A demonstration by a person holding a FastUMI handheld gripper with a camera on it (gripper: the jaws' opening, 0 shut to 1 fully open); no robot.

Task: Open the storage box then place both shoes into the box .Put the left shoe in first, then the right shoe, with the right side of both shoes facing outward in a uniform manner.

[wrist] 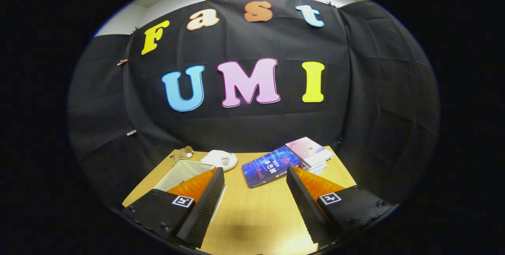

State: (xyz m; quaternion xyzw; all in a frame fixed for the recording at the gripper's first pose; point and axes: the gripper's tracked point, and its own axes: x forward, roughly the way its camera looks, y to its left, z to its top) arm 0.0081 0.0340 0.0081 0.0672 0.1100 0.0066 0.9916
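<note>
My gripper (254, 170) hangs above the wooden table (252, 207), open wide with nothing between its fingers. The storage box (182, 172), pale and rectangular, stands on the table's left side, partly hidden behind my left finger (205, 197). Whether its lid is up or down I cannot tell. Just beyond the box and ahead of the left fingertip lies a white, soft-looking shoe (220, 159). A small brown thing (182, 153) lies at the far left corner, behind the box; it is too small to make out.
A blue book (270, 167) lies flat just ahead of my right finger (305, 199). Behind it, a white-and-pink book (309, 151) tops a small stack at the far right corner. The black cloth wall closes the table's back and sides.
</note>
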